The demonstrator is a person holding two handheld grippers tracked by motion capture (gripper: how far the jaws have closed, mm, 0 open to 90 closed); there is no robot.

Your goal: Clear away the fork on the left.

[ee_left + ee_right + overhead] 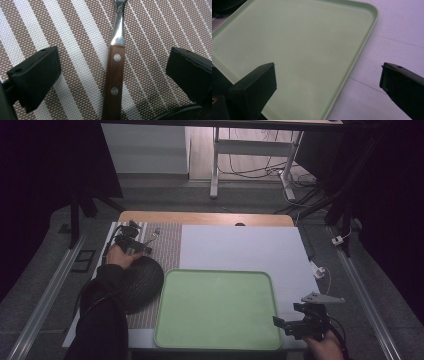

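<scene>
A utensil with a riveted wooden handle (113, 75) and a shiny metal neck lies on a brown-and-white striped placemat (75, 37). My left gripper (113, 65) is open just above it, one jaw on each side of the handle and neither touching it. From the high view that gripper (136, 242) is at the table's far left, with the utensil's metal end (155, 234) poking out beyond it. My right gripper (295, 324) is open at the near right, holding nothing. Its jaws straddle the right rim of a pale green tray (352, 65).
The green tray (170, 320) has nothing on it and lies at the front centre on a white table cover (240, 245). A dark round dish (142, 282) sits on the placemat (167, 245) by my left forearm, beside the tray's left rim. A white cable (320, 270) lies at the right edge.
</scene>
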